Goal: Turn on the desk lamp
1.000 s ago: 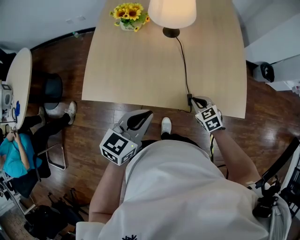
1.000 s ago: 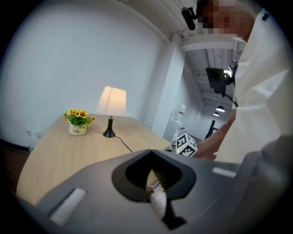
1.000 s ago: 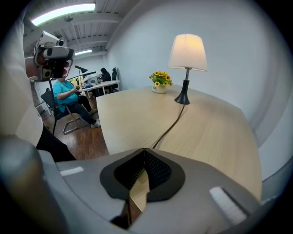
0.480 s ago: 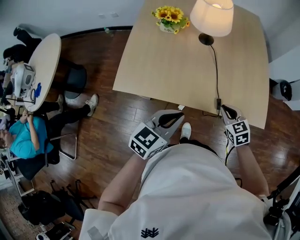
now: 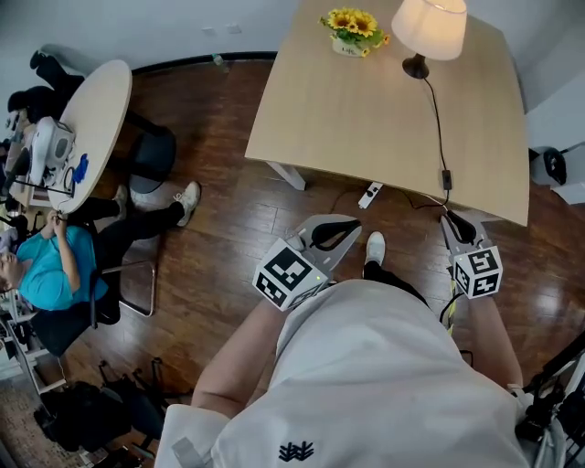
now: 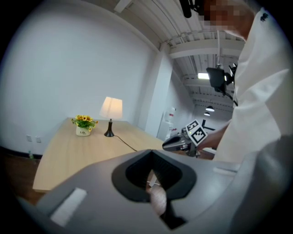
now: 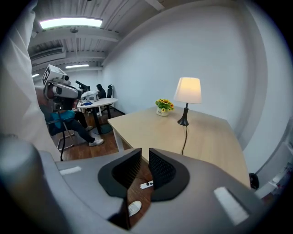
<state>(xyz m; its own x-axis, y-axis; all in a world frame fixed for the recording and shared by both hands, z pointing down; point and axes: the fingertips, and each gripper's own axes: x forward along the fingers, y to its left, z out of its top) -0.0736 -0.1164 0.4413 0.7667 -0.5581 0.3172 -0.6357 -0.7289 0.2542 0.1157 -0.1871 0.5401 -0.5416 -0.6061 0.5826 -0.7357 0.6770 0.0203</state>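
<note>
The desk lamp (image 5: 434,27) stands at the far right corner of the wooden table (image 5: 347,119), its cream shade glowing; it also shows as a lamp (image 7: 188,90) in the right gripper view and a lamp (image 6: 111,108) in the left gripper view. Its black cord runs to an inline switch (image 5: 447,176) near the table's front edge. My right gripper (image 5: 450,219) hangs just off that edge, short of the switch, its jaws opening with nothing between them. My left gripper (image 5: 352,227) is shut and empty over the floor, in front of the table.
A pot of yellow flowers (image 5: 352,23) sits beside the lamp. A white power strip (image 5: 369,194) lies on the wooden floor under the table's edge. At the left stand a round table (image 5: 91,128), a chair and a seated person (image 5: 37,274).
My right gripper was at the cord switch on the table's edge a second ago; it has drawn back off the table and its jaws have parted. Both grippers now sit farther from the table.
</note>
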